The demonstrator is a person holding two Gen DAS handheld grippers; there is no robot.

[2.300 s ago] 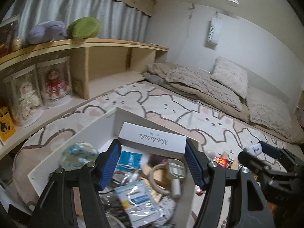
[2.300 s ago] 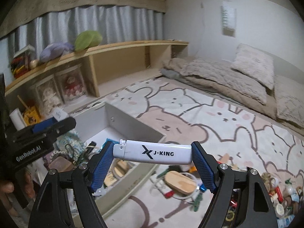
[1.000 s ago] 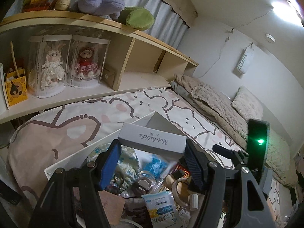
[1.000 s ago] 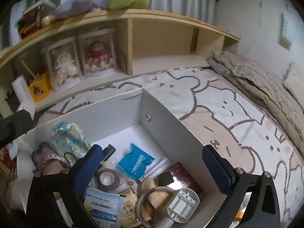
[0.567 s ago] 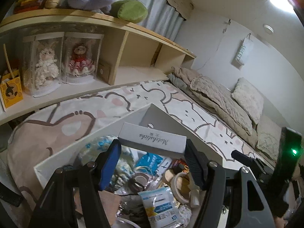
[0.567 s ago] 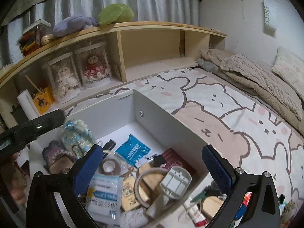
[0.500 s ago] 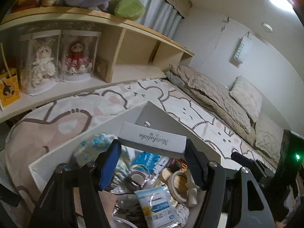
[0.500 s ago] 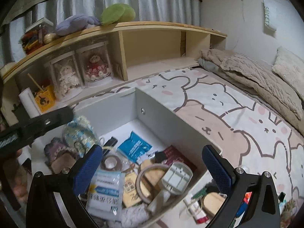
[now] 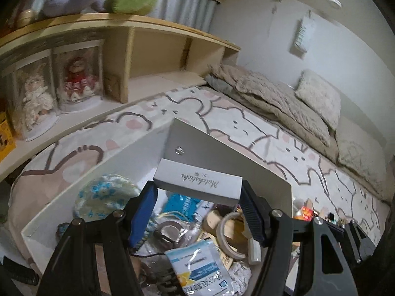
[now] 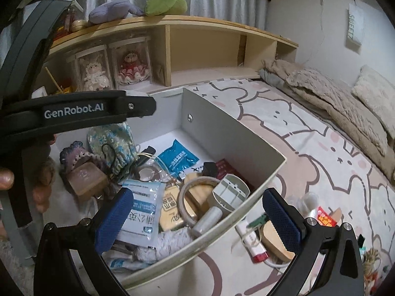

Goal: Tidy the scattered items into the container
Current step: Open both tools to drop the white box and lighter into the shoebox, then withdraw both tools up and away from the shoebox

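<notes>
Fingers: left gripper [image 9: 198,212] pinches white box [image 9: 197,182], right gripper [image 10: 197,217] spread empty | Risk: box lands on heaped container [image 10: 246,148], slides out.

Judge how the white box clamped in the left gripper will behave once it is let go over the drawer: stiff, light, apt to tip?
The white box looks stiff: its edges stay straight between the left gripper's pads. Probably light, being thin printed card. Dropped into the white drawer, it would likely land askew, since the clutter below, including a tape roll and a sachet, is uneven.
</notes>
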